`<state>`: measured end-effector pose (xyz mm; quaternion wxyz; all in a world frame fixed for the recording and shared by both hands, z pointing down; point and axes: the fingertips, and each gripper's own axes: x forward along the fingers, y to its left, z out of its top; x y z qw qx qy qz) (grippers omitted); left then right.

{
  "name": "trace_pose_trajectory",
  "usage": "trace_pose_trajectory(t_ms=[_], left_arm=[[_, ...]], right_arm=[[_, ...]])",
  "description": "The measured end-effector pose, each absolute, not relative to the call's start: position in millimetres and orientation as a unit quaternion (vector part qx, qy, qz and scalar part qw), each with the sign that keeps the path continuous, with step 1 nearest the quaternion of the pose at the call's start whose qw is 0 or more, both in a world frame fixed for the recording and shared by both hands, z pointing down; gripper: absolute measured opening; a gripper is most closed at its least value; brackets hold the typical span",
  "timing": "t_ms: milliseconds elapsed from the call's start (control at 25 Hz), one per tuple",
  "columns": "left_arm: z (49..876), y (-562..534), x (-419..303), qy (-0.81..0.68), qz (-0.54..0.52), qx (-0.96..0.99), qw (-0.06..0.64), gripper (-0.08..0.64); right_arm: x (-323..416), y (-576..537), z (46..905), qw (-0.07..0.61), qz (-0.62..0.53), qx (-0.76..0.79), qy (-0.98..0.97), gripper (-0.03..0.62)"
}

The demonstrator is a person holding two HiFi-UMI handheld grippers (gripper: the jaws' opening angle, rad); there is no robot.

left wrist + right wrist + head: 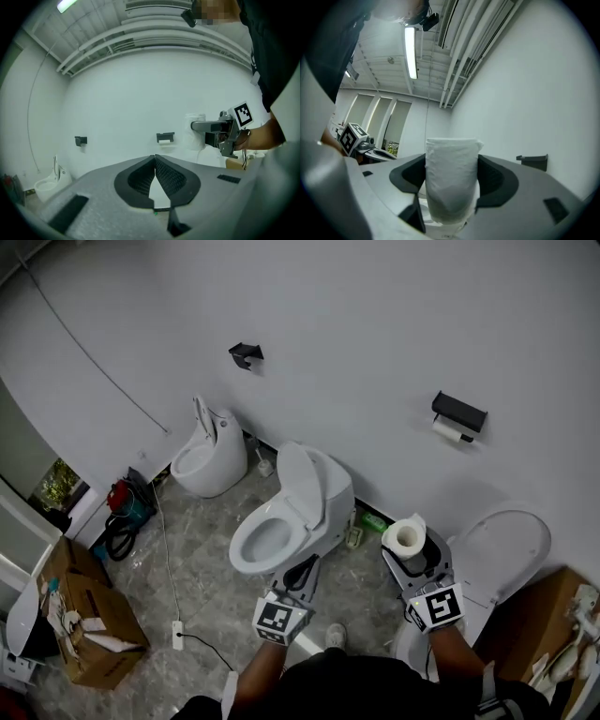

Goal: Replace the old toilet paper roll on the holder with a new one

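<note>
A black paper holder (458,412) hangs on the white wall at the right, with the old white roll (452,432) under it. My right gripper (410,549) is shut on a new white toilet paper roll (406,536), held upright well short of the holder. In the right gripper view the new roll (452,183) fills the gap between the pads, and the holder (532,161) shows far to the right. My left gripper (298,576) hovers over the middle toilet, shut and empty. In the left gripper view its tips (155,157) meet, with the holder (165,137) far ahead.
A white toilet (314,498) stands below the left gripper, another (511,549) sits at the right, and a small bowl (208,460) at the back left. A second black wall bracket (246,353) is empty. Cardboard boxes (89,624) and a cable with power strip (177,634) lie on the left floor.
</note>
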<state>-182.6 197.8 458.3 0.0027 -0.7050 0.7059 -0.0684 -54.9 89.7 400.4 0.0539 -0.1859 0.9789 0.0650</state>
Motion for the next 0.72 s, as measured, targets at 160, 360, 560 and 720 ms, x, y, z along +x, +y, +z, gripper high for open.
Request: trace_pose_trajectory(t_ms=[160, 360, 560, 720], left_arm=[[450.9, 161.1, -212.5, 0.685, -0.060, -0.726, 0.007, 0.006], [452.1, 129.4, -238.3, 0.655, -0.056, -0.754, 0.008, 0.006], [458.9, 104.9, -243.7, 0.621, -0.054, -0.782, 0.007, 0.006], [462.9, 86.2, -240.3, 0.596, -0.046, -0.801, 0.005, 0.006]], right_arm=[[-76.6, 59.0, 397.4, 0.049, 0.064, -0.227, 0.971, 0.305], [-90.6, 32.4, 402.0, 0.033, 0.058, -0.284, 0.956, 0.305], [-91.2, 22.9, 408.8, 0.015, 0.059, -0.328, 0.943, 0.305], [-80.2, 17.9, 415.1, 0.005, 0.058, -0.361, 0.931, 0.305]])
